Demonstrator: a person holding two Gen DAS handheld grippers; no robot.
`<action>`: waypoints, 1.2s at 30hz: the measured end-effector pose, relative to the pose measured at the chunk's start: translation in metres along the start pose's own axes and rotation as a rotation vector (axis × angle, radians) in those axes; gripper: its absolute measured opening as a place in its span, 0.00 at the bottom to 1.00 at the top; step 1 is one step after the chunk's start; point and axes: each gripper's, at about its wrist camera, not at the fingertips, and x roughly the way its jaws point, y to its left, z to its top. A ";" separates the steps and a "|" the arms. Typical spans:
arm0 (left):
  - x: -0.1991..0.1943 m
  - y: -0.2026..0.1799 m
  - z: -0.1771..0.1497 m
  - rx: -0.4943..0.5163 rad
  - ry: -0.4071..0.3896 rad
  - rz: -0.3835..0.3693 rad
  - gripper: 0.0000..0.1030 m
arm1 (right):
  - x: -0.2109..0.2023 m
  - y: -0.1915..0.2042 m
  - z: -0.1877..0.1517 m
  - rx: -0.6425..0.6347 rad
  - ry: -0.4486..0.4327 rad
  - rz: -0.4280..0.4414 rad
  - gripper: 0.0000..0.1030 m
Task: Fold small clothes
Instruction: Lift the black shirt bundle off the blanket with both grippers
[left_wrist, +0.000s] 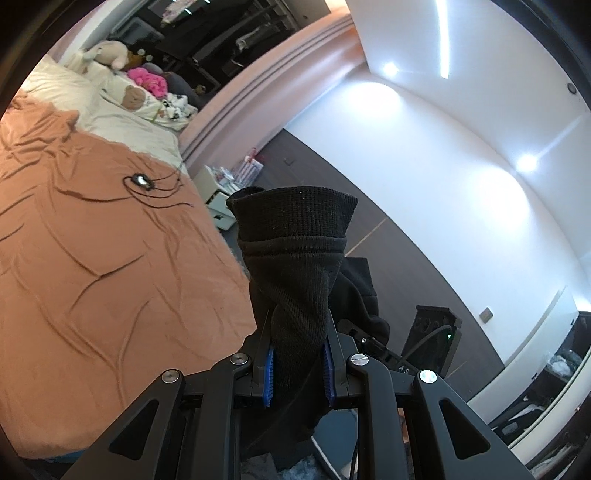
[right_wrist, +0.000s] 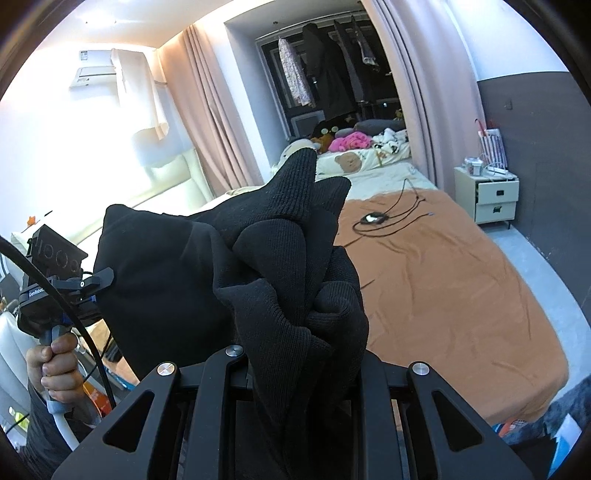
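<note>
A black knitted garment (left_wrist: 295, 251) hangs in the air between both grippers, above the near edge of the bed. My left gripper (left_wrist: 298, 363) is shut on a ribbed part of it, and the cloth stands up in a cuff-like fold above the blue pads (left_wrist: 269, 373). In the right wrist view my right gripper (right_wrist: 306, 354) is shut on a bunched ribbed part of the same garment (right_wrist: 280, 258), which hides its fingertips. The garment's smooth body stretches left to the left gripper (right_wrist: 94, 282), held by a hand (right_wrist: 55, 373).
An orange-brown sheet (right_wrist: 443, 280) covers the bed, with a small device and black cables (right_wrist: 375, 218) lying on it. Pillows and plush toys (right_wrist: 354, 147) sit at the far end. A cream nightstand (right_wrist: 487, 195) stands right of the bed by the dark wall.
</note>
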 end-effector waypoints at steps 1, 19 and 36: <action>0.005 -0.003 0.001 0.002 -0.001 -0.012 0.21 | -0.003 -0.002 0.001 0.000 -0.007 -0.001 0.16; 0.135 -0.061 0.009 0.103 0.142 -0.135 0.21 | -0.051 -0.042 -0.003 -0.049 -0.076 -0.078 0.16; 0.308 -0.100 -0.017 0.137 0.337 -0.175 0.21 | -0.085 -0.094 -0.030 -0.046 -0.100 -0.242 0.16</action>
